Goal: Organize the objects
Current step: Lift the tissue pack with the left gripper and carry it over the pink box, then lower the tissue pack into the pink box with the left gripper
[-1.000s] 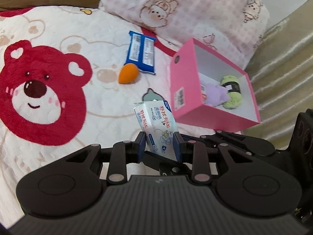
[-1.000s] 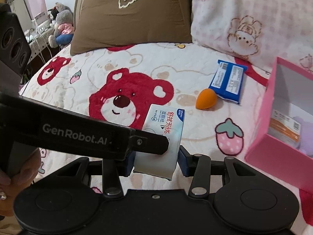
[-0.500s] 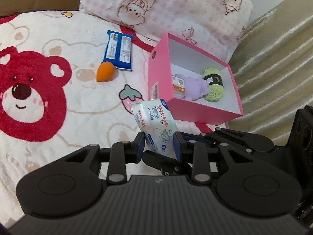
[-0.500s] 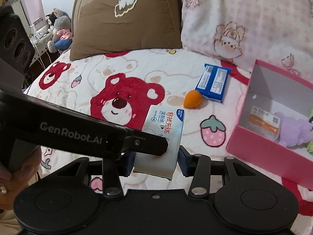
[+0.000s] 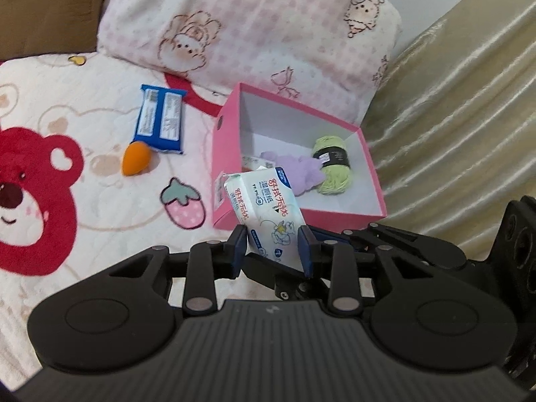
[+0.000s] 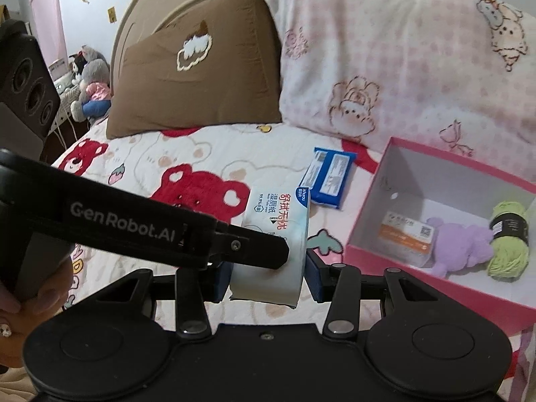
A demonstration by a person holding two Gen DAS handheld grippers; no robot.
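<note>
A white wet-wipes pack point(image 5: 268, 207) with blue and red print is held up over the bear-print bedspread. My left gripper point(image 5: 273, 251) is shut on its lower end, blue pads against both sides. My right gripper point(image 6: 268, 281) is shut on the same pack point(image 6: 278, 221), and a left finger crosses in front of it. The open pink box point(image 5: 227, 154) sits just beyond the pack, at the right in the right wrist view point(image 6: 435, 288). Inside lie green yarn point(image 5: 331, 164), a purple plush point(image 5: 298, 174) and a small orange-and-white carton point(image 6: 407, 234).
A blue packet point(image 5: 160, 117) and an orange egg-shaped sponge point(image 5: 135, 159) lie on the bedspread left of the box. A pink checked pillow point(image 5: 251, 33) and a brown pillow point(image 6: 201, 67) stand behind. Shiny gold fabric point(image 5: 452, 117) borders the box's right. A hand point(image 6: 20, 318) holds the left gripper.
Both grippers have risen and carried the pack toward the pink box; its top now overlaps the box's near corner in the left wrist view. More of the box's inside shows.
</note>
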